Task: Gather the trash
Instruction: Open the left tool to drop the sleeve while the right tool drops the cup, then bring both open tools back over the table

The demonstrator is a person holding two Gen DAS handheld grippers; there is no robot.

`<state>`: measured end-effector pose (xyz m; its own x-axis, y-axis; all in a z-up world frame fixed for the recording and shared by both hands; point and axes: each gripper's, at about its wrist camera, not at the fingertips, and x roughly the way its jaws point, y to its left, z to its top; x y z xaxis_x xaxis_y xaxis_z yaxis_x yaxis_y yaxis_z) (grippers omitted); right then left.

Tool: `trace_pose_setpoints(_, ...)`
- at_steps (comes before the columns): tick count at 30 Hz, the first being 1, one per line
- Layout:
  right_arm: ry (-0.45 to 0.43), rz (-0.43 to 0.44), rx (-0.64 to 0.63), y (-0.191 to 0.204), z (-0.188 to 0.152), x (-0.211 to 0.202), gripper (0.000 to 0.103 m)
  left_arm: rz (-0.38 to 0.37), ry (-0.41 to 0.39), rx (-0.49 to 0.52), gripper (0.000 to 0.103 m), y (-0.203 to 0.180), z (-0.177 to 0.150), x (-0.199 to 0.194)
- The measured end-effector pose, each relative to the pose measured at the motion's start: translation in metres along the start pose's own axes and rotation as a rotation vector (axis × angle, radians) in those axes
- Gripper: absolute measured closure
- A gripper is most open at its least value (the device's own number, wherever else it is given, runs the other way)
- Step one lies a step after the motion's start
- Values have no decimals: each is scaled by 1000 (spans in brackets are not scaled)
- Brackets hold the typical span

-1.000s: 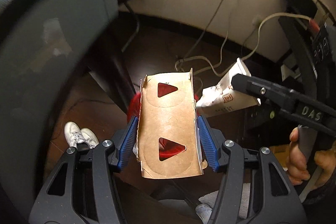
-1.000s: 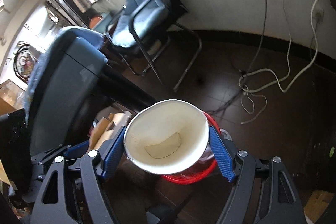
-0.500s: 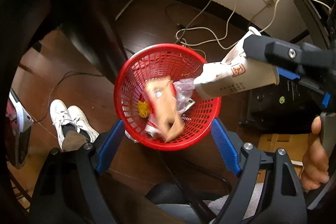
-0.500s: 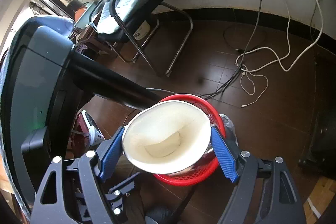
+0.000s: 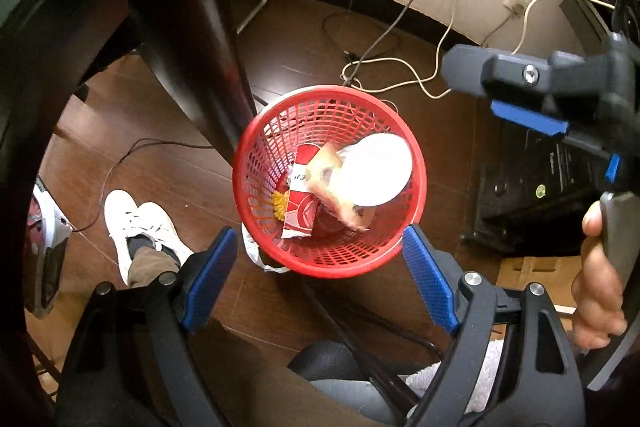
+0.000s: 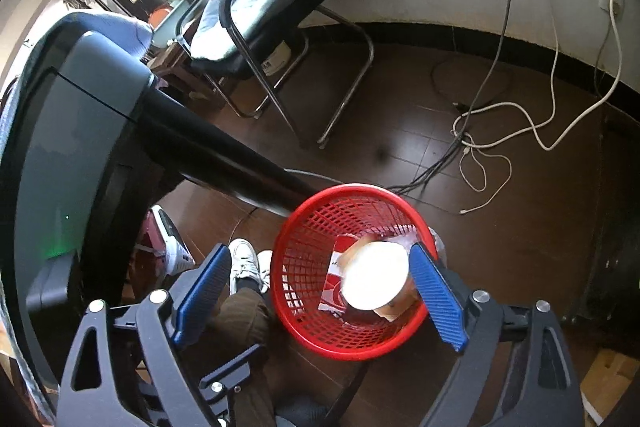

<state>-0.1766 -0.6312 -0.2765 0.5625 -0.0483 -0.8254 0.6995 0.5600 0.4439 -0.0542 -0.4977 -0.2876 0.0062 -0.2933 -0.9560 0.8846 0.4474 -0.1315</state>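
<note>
my left gripper (image 5: 320,281): jaws spread, empty
my right gripper (image 6: 320,301): jaws spread, empty
red basket (image 5: 256,147): on floor, holds paper cup (image 5: 378,171), carton (image 5: 298,203)

One round red plastic mesh basket (image 5: 256,163) on the floor. Inside it: one white paper cup (image 5: 378,171), open mouth up; one red-and-white flattened carton (image 5: 298,211); one crumpled tan wrapper (image 5: 332,187); one small yellow object (image 5: 279,205). Two black tongs with blue pads, left (image 5: 318,281) and right (image 6: 320,297), both empty and spread. One pair of white sneakers (image 5: 140,227). One blue-cushioned metal-framed chair (image 6: 248,3).
</note>
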Motion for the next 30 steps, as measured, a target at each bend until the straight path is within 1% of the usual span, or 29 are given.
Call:
trace_pose_setpoints(2,-20,-10,-12,3,1,-6,14,2,-7,-7,22,0,-2,-5)
trace_pose_setpoints(6,-46,-4,-28,10,1,-20,14,10,-31,-10,22,-1,-6,-19)
trace_pose_setpoints(16,-142,8,-83,28,-6,-71,14,44,-135,16,22,-15,-18,-69)
trace_pose_setpoints(21,-201,29,-101,37,-10,-104,14,66,-204,39,22,-27,-27,-99)
trace_pose_setpoints(25,-258,55,-132,51,-13,-134,14,90,-270,52,22,-37,-36,-127)
trace_pose_setpoints(30,-325,93,-177,71,-23,-170,14,114,-356,51,19,-44,-48,-164)
